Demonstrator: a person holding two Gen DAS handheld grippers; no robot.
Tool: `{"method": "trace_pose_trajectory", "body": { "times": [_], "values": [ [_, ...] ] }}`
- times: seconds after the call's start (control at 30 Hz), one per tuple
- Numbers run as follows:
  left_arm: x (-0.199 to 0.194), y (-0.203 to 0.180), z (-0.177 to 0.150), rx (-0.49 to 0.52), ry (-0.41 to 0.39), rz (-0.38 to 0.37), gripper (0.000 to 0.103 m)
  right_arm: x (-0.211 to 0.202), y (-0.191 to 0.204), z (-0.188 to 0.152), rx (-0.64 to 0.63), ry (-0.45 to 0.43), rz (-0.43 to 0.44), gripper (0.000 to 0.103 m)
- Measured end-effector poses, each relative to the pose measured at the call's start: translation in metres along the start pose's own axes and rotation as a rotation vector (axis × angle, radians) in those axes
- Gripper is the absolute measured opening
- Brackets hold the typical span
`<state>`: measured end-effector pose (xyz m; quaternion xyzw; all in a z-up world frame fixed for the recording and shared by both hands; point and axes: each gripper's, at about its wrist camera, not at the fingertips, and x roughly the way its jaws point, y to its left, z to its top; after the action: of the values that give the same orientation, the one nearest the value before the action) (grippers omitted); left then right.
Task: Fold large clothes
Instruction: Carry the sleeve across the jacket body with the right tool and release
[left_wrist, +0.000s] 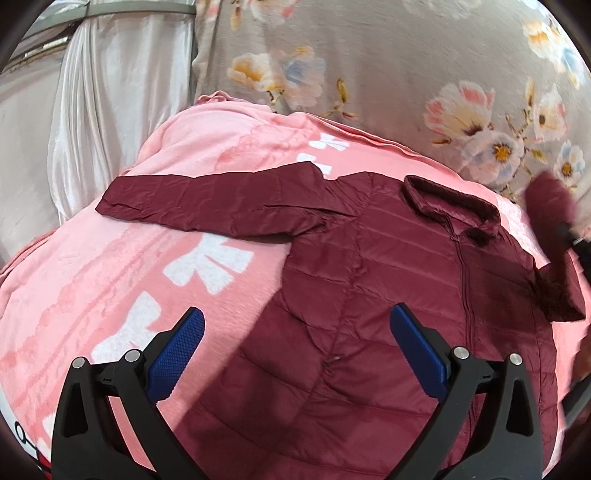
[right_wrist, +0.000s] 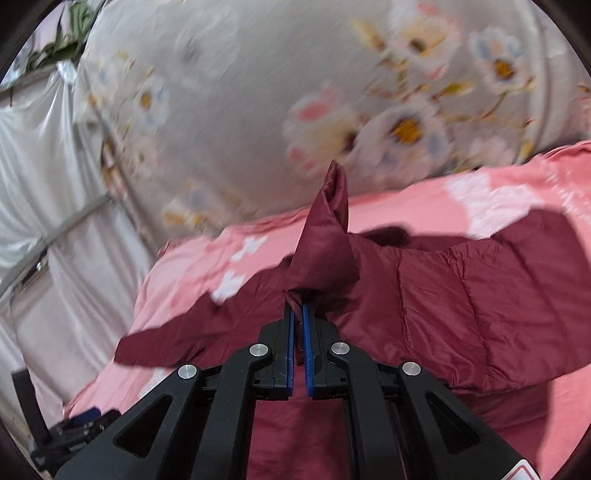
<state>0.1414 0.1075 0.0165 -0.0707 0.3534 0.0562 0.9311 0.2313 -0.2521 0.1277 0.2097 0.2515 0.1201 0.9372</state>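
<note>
Left wrist view is showing the maroon puffer jacket (left_wrist: 369, 295) lying zipper-up on the pink blanket (left_wrist: 92, 277), centre frame, with the left gripper (left_wrist: 295, 354) hovering spread wide and empty. Right gripper (right_wrist: 298, 314) is pinching the right sleeve (right_wrist: 325, 243), lifting it. Judging by this, the sleeve fold is underway; next it needs laying across the chest.

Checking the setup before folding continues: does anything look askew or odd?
Only the maroon quilted jacket: its one sleeve is bunched and lifted, pinched in the right tool. The left tool hangs open.
</note>
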Motion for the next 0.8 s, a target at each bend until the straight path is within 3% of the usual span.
{"method": "trace_pose_trajectory", "body": {
  "times": [0.27, 0.47, 0.63, 0.73, 0.8],
  "values": [
    [0.019, 0.025, 0.01, -0.057, 0.028, -0.044, 0.098, 0.08, 0.045, -0.075, -0.045, 0.209, 0.018, 0.005],
    [0.034, 0.014, 0.017, -0.064, 0.047, -0.128, 0.098, 0.105, 0.058, -0.094, -0.081, 0.289, 0.007, 0.007],
    [0.067, -0.019, 0.028, -0.07, 0.118, -0.259, 0.098, 0.11, 0.061, -0.105, -0.103, 0.351, -0.017, 0.021],
    [0.094, -0.039, 0.026, -0.084, 0.182, -0.301, 0.098, 0.077, 0.056, -0.107, -0.078, 0.302, -0.024, 0.045],
    [0.114, -0.05, 0.022, -0.114, 0.232, -0.336, 0.098, 0.05, 0.042, -0.108, -0.038, 0.26, -0.036, 0.046]
  ]
}}
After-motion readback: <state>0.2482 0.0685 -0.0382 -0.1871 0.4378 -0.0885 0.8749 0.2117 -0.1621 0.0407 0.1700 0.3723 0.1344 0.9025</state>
